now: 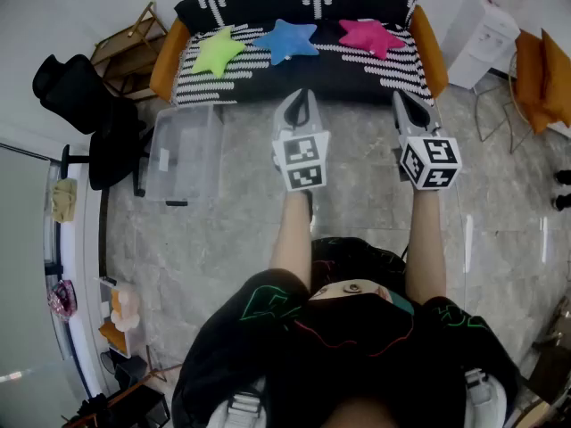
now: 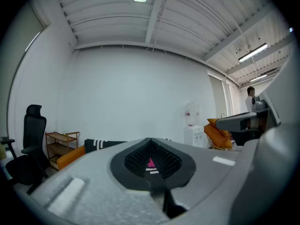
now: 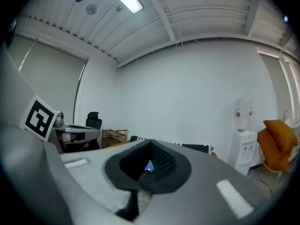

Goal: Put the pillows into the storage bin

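Observation:
Three star-shaped pillows lie in a row on a black-and-white striped sofa (image 1: 303, 74) at the far side: a green pillow (image 1: 219, 50), a blue pillow (image 1: 287, 39) and a pink pillow (image 1: 370, 36). A clear plastic storage bin (image 1: 186, 152) stands on the floor left of the sofa's front. My left gripper (image 1: 302, 99) and right gripper (image 1: 406, 101) are held level in front of the sofa, both shut and empty. In the left gripper view a sliver of pink pillow (image 2: 151, 163) shows through the jaws; in the right gripper view a sliver of blue pillow (image 3: 148, 167) shows.
A black office chair (image 1: 85, 105) and a wooden shelf cart (image 1: 125, 47) stand at the left. A white water dispenser (image 1: 482, 38) and an orange-draped chair (image 1: 540, 74) are at the right. A desk edge (image 1: 71, 266) with small items runs along the left.

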The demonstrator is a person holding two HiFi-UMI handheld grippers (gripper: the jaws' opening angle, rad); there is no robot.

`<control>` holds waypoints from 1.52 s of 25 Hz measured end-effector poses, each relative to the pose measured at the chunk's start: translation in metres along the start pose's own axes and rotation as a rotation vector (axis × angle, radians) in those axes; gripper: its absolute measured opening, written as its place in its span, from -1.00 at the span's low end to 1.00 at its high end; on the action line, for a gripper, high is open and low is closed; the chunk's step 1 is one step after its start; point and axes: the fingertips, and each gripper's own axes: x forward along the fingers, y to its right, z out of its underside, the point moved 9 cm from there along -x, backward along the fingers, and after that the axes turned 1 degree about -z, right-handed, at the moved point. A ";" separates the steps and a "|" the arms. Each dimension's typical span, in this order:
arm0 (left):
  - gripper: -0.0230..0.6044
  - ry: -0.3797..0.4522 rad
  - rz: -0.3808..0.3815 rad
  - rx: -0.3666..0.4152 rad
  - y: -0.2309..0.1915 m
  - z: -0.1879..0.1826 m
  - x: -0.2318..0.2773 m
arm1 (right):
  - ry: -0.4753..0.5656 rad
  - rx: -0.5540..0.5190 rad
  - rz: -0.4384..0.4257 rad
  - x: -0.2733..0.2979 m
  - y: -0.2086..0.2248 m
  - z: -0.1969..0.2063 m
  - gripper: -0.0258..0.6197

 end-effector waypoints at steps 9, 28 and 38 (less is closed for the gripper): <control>-0.90 -0.006 -0.004 -0.063 -0.019 0.005 0.012 | 0.002 0.022 -0.003 0.026 -0.005 -0.001 -0.91; -0.90 -0.039 -0.141 -0.150 -0.123 0.035 0.027 | 0.009 0.075 -0.123 0.122 -0.053 0.005 -0.91; -0.89 -0.138 -0.322 -0.158 -0.201 0.062 0.086 | -0.051 0.132 -0.282 0.268 -0.067 0.016 -0.91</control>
